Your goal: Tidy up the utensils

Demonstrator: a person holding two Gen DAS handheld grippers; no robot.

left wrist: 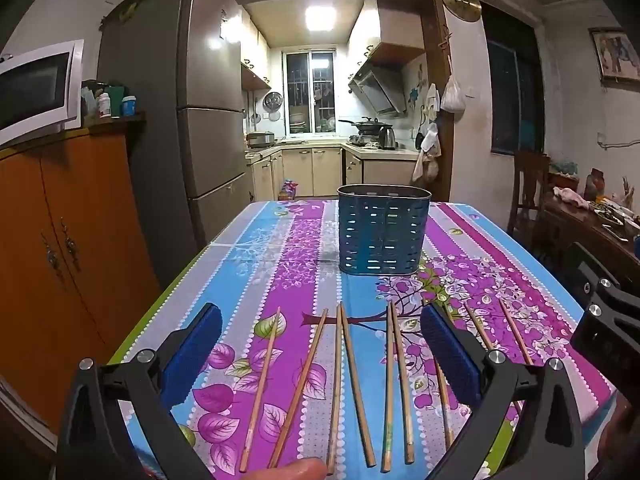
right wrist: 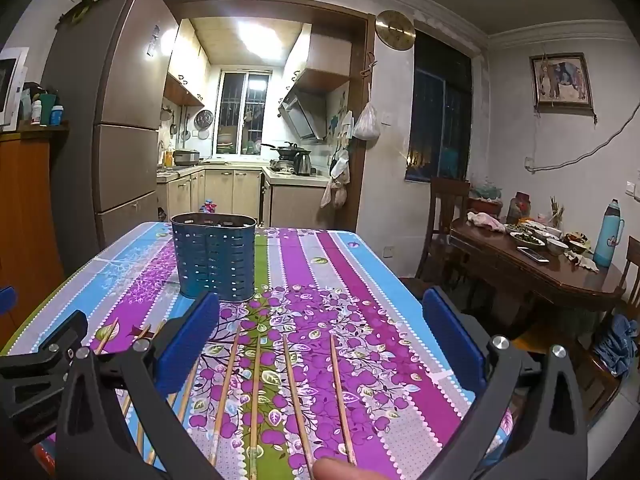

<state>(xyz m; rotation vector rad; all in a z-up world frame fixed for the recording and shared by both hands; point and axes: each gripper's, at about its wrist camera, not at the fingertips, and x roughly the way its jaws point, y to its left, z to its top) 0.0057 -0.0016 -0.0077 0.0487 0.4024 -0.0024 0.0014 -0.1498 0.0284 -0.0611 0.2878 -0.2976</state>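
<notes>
A table covered with a glossy striped cloth of blue, purple and grey bands printed with flowers and leaves (left wrist: 248, 248) fills the lower half of both wrist views, with a tall brown refrigerator (left wrist: 192, 92) and an orange wooden cabinet (left wrist: 60, 240) beyond its left edge. Toward the far end of the cloth stands an upright blue oval perforated metal utensil holder (left wrist: 383, 229), well apart from the utensils. Near the front edge lie loose wooden chopsticks (left wrist: 352, 384), spread side by side flat on the cloth and pointing roughly toward the holder. The left gripper (left wrist: 320, 360) hovers above them with its blue-padded jaws spread wide, several sticks lying between the pads, nothing held. The right gripper (right wrist: 320, 348) sits just beside it, likewise spread wide over four more chopsticks and grasping nothing. A fingertip (left wrist: 296, 470) shows at the bottom edge of the left view.
</notes>
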